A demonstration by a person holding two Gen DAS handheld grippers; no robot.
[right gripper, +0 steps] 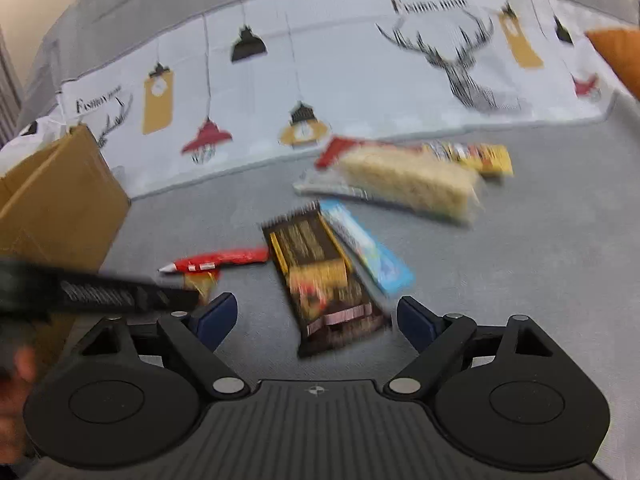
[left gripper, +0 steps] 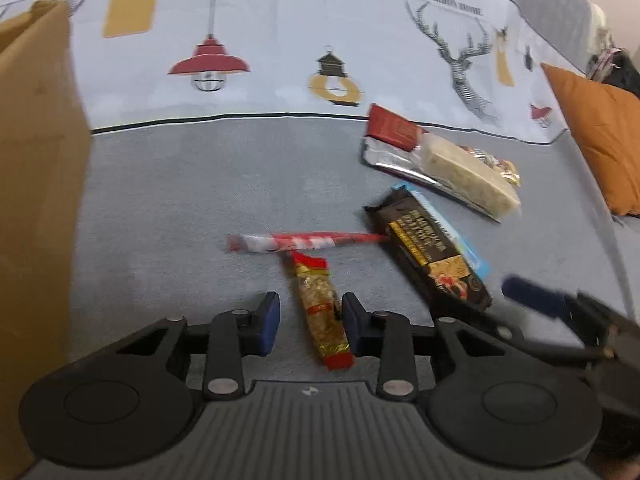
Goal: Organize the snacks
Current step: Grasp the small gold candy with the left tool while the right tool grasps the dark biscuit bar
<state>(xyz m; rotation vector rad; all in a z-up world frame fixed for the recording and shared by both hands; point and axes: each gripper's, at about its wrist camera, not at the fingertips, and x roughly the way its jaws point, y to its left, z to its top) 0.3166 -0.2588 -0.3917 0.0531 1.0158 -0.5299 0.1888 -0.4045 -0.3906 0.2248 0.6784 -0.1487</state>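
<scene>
On a grey sofa seat (left gripper: 180,200) lie several snacks. A gold-and-red nut bar (left gripper: 320,304) lies between the fingers of my left gripper (left gripper: 310,322). The jaws stand narrow: the right pad is at the bar's edge, the left pad is a gap away. My right gripper (right gripper: 316,320) is wide open over the near end of a dark chocolate pack (right gripper: 320,276), touching nothing. That pack (left gripper: 432,256) lies on a blue pack (right gripper: 368,248). A red stick snack (left gripper: 304,241) lies just beyond the nut bar. The left gripper's body (right gripper: 100,292) shows as a blur in the right wrist view.
A pale cracker pack (left gripper: 468,172) lies over a silver pouch and a red pack (left gripper: 392,126) farther back. A cardboard box (left gripper: 36,160) stands at the left. An orange cushion (left gripper: 600,140) sits at the right. The printed backrest (left gripper: 280,40) rises behind.
</scene>
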